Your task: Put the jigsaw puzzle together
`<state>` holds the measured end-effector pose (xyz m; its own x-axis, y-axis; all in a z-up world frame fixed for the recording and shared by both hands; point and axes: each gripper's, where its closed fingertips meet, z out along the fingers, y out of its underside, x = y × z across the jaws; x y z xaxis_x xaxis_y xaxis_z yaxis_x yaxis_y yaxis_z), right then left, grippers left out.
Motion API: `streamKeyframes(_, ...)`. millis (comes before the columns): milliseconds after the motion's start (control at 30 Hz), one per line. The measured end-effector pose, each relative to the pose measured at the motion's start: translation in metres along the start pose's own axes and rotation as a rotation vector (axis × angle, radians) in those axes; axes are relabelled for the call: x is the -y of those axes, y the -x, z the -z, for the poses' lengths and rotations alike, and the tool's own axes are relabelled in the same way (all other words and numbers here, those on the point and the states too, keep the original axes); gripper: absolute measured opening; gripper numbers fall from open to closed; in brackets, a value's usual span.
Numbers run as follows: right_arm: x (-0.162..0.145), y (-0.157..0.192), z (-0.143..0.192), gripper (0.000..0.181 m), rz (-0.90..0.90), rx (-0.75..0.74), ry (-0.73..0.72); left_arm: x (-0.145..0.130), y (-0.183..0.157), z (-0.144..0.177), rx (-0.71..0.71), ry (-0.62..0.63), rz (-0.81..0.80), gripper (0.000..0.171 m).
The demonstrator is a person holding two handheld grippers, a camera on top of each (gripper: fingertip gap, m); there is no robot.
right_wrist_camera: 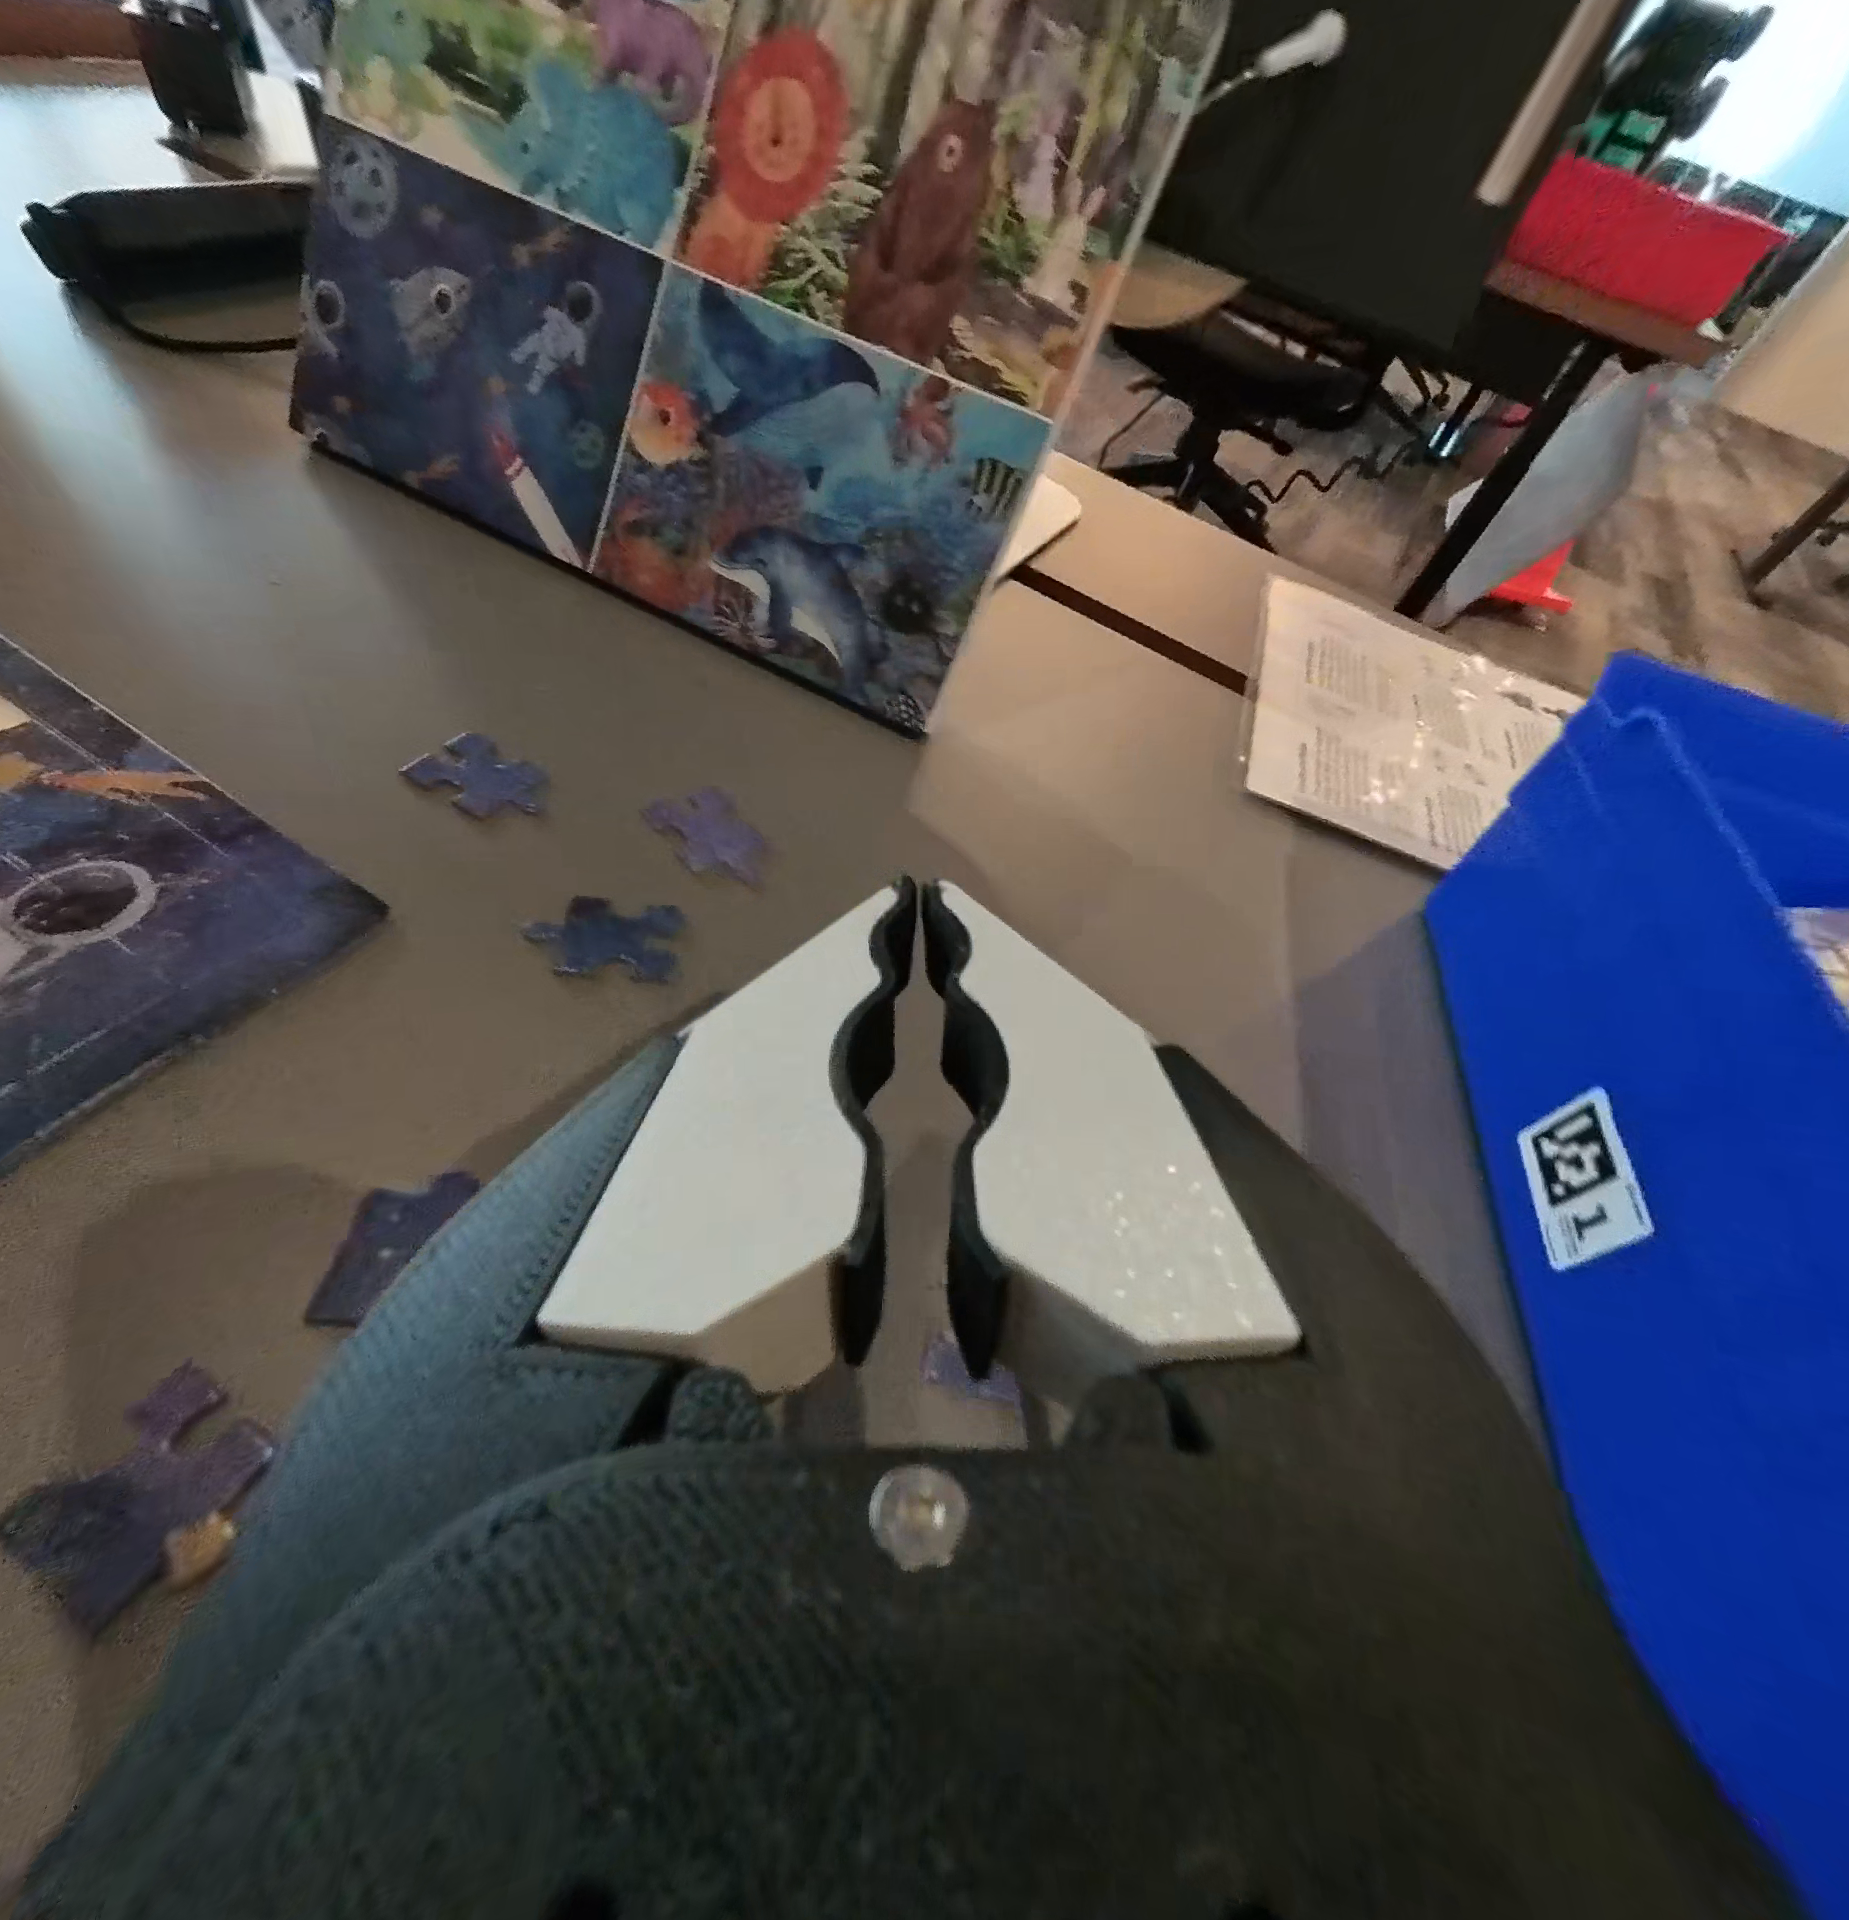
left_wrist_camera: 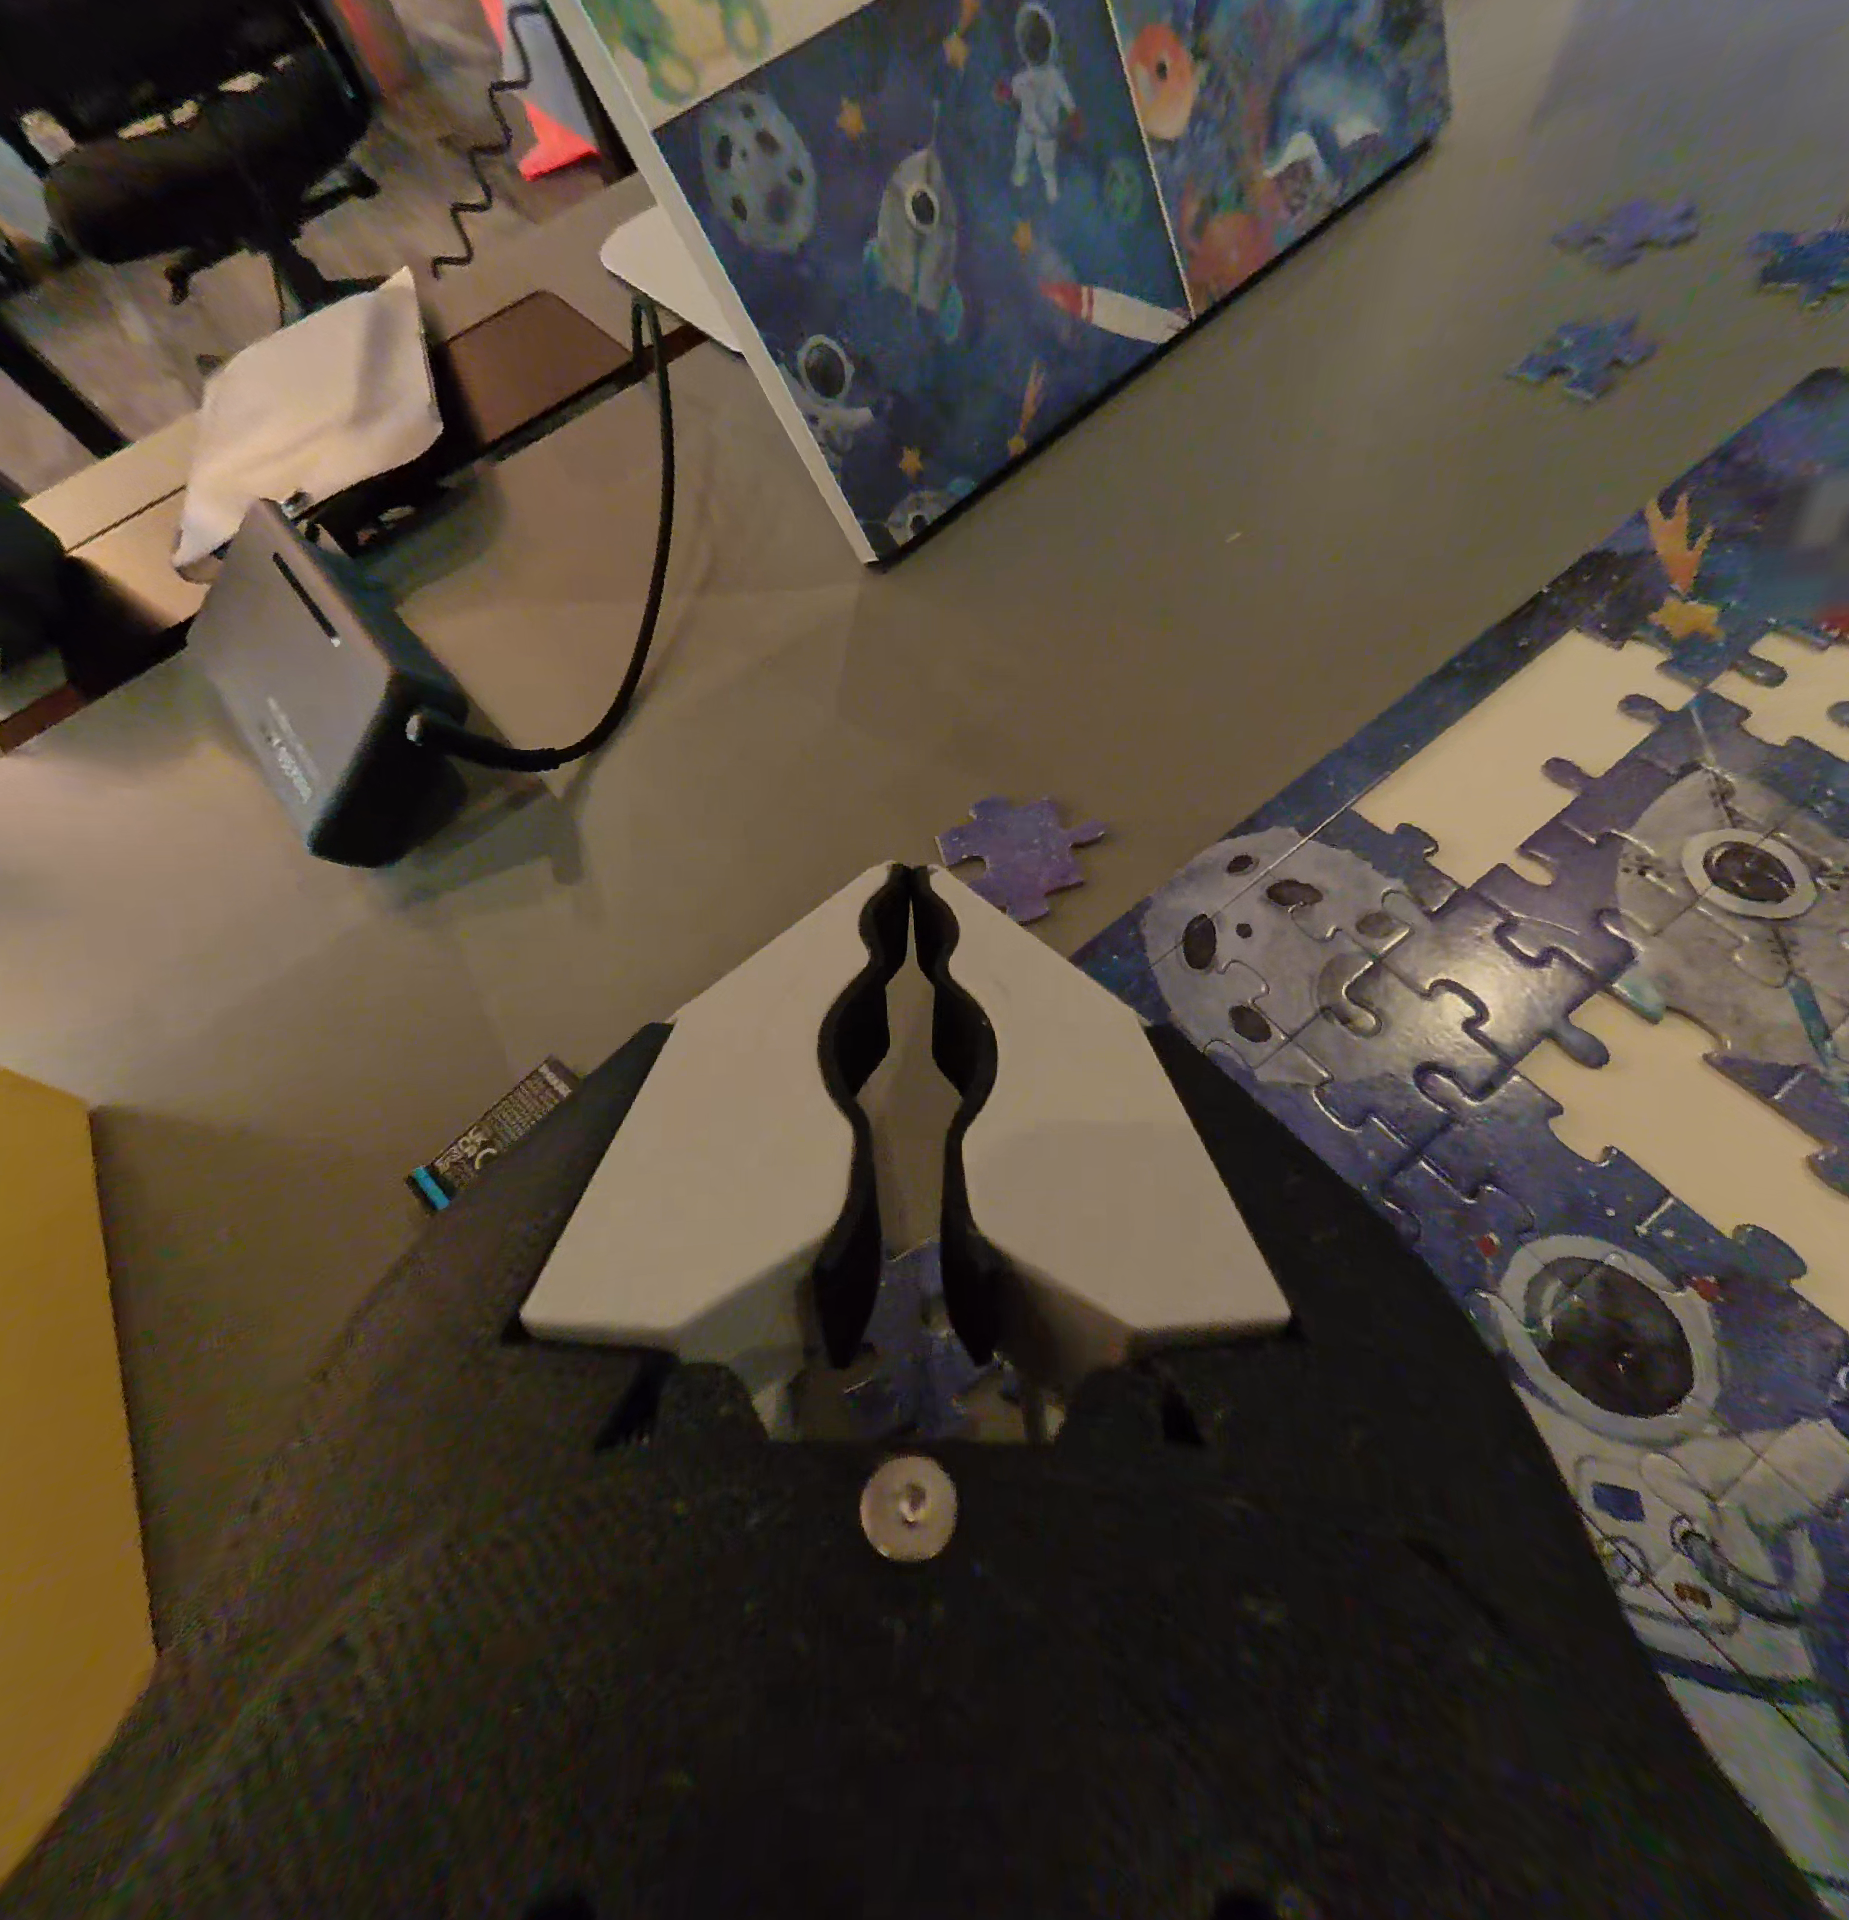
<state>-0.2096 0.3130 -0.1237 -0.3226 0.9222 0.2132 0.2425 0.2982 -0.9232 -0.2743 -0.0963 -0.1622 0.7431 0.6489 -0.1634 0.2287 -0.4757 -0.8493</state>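
The partly built space jigsaw puzzle (left_wrist_camera: 1419, 997) lies flat on the grey table, with white gaps in its middle; its corner also shows in the right wrist view (right_wrist_camera: 120, 935). A loose purple piece (left_wrist_camera: 1019, 852) lies just beyond my left gripper (left_wrist_camera: 912, 878), which is shut with nothing between its tips. A blue piece (left_wrist_camera: 915, 1340) shows below the fingers near their base; I cannot tell if it is touched. My right gripper (right_wrist_camera: 918, 894) is shut and empty above the table. Loose pieces (right_wrist_camera: 608, 935) (right_wrist_camera: 707, 831) (right_wrist_camera: 478, 774) lie ahead-left of it.
The picture-covered puzzle box (left_wrist_camera: 951, 260) (right_wrist_camera: 639, 416) stands at the back. A blue bin (right_wrist_camera: 1678, 1143) sits close on the right, a paper sheet (right_wrist_camera: 1398, 727) behind it. A grey device with a black cable (left_wrist_camera: 328, 707) is at the left. More loose pieces (left_wrist_camera: 1580, 353) (right_wrist_camera: 130, 1486) lie about. Spacing between my two grippers at the tips: around 40 centimetres. From my left tips it is roughly 10 centimetres to the partly built space jigsaw puzzle (left_wrist_camera: 1419, 997); from my right, 35 centimetres.
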Motion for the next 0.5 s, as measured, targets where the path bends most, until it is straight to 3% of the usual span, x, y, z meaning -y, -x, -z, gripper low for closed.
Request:
streamKeyframes(167, -0.008, -0.022, 0.01, 0.0, -0.021, -0.044, -0.001, -0.002, -0.004, -0.003, -0.001, 0.019, -0.028, 0.0)
streamKeyframes(500, 0.002, -0.018, 0.013, 0.001, -0.093, -0.012, -0.069, -0.007, -0.009, -0.006, -0.017, 0.05, -0.042, 0.0)
